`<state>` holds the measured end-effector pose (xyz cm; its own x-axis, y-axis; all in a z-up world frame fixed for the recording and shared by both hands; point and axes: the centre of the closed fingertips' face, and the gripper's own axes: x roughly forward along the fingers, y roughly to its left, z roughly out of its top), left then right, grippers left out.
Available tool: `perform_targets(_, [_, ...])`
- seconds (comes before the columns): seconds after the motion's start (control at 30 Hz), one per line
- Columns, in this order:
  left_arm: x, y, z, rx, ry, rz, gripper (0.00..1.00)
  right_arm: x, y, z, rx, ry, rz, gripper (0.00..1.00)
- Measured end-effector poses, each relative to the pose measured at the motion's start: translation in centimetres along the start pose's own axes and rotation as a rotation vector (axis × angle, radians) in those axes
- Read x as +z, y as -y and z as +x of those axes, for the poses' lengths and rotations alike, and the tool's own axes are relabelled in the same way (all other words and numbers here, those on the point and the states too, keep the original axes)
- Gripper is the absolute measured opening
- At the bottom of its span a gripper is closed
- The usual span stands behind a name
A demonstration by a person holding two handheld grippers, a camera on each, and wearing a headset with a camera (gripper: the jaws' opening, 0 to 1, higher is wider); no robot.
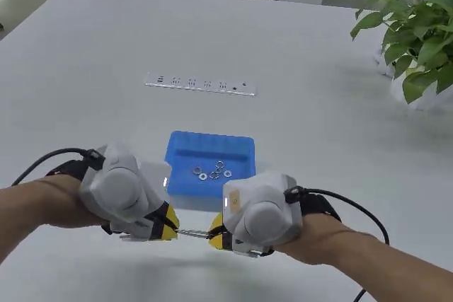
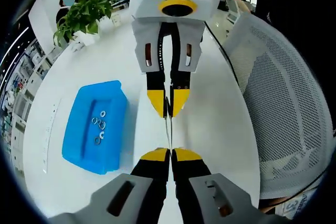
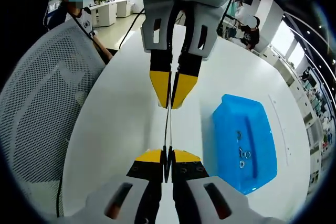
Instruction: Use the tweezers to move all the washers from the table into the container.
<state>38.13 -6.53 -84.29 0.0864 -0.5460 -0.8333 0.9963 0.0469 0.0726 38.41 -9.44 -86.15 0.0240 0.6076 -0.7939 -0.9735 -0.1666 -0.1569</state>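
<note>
Head view: left gripper and right gripper face each other by the table's near edge, each closed on one end of the tweezers.
Tweezers: held level; whether spread or pressed together, I cannot tell.
Washers: those I see lie inside the blue container, just behind the grippers.
Advice: probably a handover; one gripper should let go only when the other grips firmly.
</note>
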Motion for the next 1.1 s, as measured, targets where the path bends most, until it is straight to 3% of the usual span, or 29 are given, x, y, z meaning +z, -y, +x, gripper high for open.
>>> perform_targets(0.4, [-1.8,0.3,2.6,-0.034,-0.01,-0.043,0.06,-1.4,-0.5,1.9,0.015,-0.023,0.032,0.06])
perform_targets(0.73, [-2.4,1.1,3.3,-0.056,-0.022,-0.051,0.06,-1.5,-1.2,2.1,0.044,-0.017,0.056,0.07])
perform_targets(1.1, [-2.7,1.2,3.6,-0.068,-0.024,-0.07,0.06,-1.6,-1.4,2.1,0.064,-0.026,0.074,0.08])
